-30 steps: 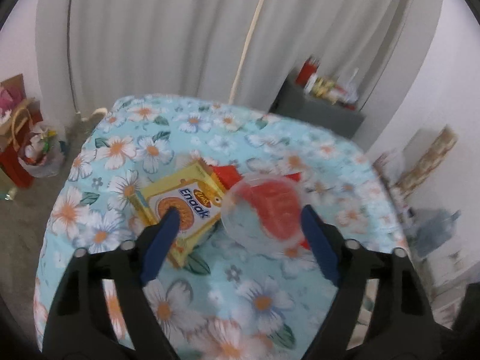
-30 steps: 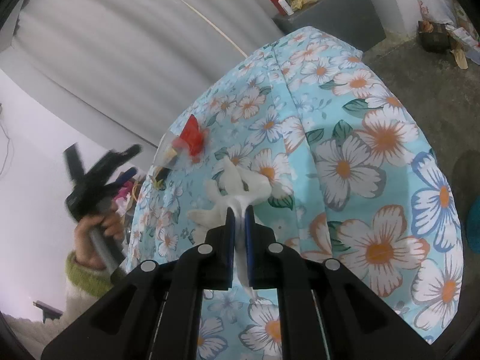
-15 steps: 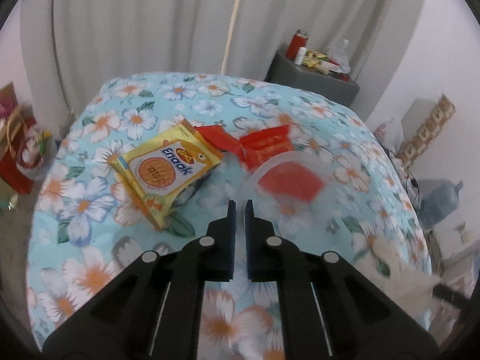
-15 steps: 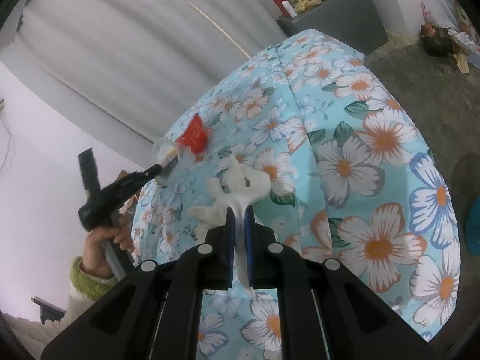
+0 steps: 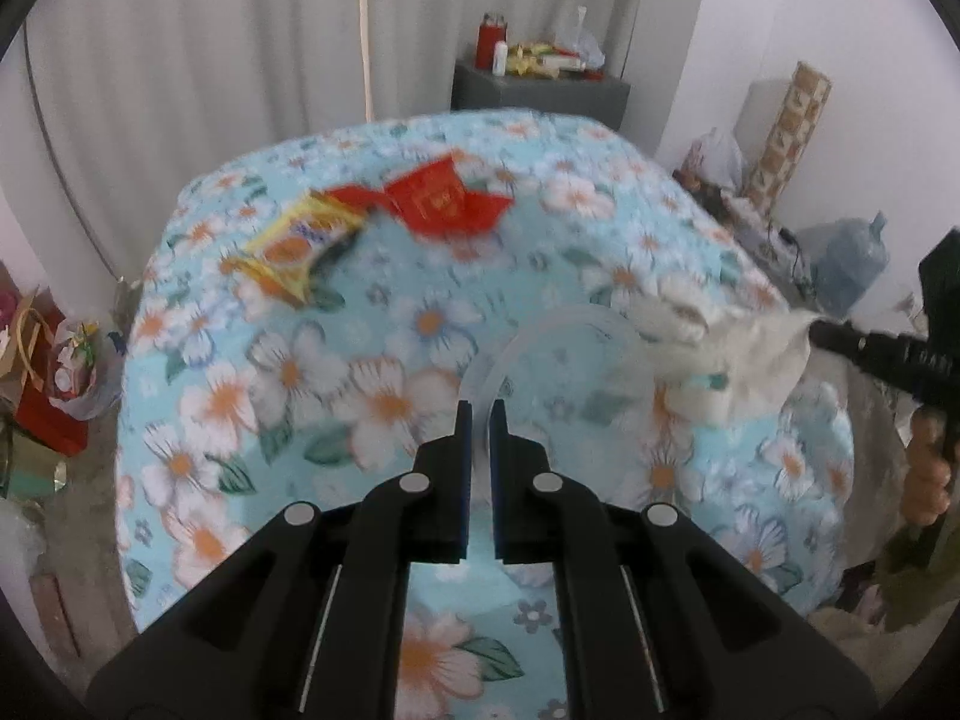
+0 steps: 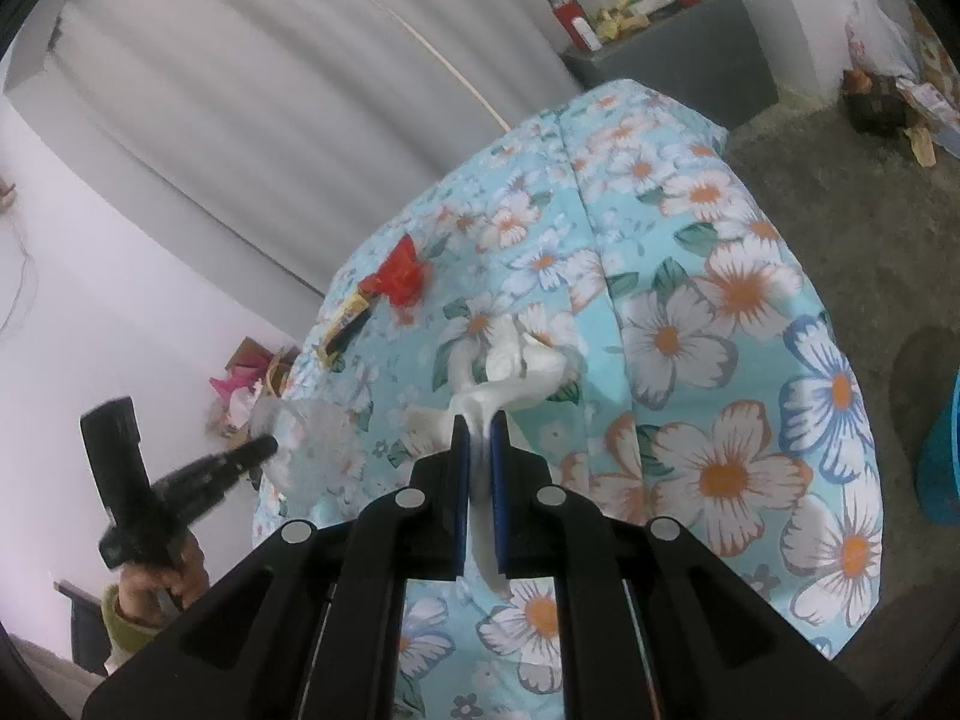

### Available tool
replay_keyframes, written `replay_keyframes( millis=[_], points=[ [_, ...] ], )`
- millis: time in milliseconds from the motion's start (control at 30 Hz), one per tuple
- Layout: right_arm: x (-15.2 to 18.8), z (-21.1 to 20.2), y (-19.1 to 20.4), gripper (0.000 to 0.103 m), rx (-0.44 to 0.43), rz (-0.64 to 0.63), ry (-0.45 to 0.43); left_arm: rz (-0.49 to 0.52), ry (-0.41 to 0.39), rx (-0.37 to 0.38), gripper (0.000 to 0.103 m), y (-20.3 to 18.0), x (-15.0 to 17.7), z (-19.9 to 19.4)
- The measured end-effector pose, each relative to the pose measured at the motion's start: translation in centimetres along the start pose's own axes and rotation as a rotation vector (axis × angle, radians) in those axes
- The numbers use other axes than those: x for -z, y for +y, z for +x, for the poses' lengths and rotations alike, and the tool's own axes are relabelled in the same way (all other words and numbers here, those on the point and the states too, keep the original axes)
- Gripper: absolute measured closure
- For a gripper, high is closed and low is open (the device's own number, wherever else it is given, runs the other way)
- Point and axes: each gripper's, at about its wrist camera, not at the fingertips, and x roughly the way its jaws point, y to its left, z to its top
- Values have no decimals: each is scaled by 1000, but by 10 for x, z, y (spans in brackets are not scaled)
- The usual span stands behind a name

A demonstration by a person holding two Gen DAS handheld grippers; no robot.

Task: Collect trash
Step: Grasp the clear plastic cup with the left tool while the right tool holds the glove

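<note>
- Since a second ago the left gripper (image 5: 478,414) has closed on the rim of the clear plastic cup (image 5: 561,354) and carried it off the red wrapper (image 5: 447,201); the cup now hangs over the flowered cloth (image 5: 288,372).
- The right gripper (image 6: 478,426) is clamped tight on a crumpled white tissue (image 6: 510,369), which reaches toward 12 o'clock.
- The red wrapper and the yellow snack packet (image 5: 294,246) lie at 11 o'clock of the left gripper, touching; their print is too blurred to read.
</note>
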Motion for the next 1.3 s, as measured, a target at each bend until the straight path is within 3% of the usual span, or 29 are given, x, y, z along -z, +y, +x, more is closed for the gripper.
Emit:
replay_keyframes(
  millis=[267,367,400,567,1100,1300],
  points=[
    [3,7,-7,94,23,30,28,-30,-9,-16,98,-9,4,15],
    [3,11,-13,77,26,68,40,-33,-12,-20,98,-9,1,17],
    [3,12,-15,65,30,83,42,-33,-13,-23,98,-9,1,18],
    [4,19,-19,57,27,109,59,-42,-7,-24,86,-11,1,22],
    [7,35,-29,56,-5,177,89,-21,-31,-41,86,-22,-4,26],
    [7,34,-26,61,7,158,83,-10,-37,-50,86,-25,-5,26]
  ],
)
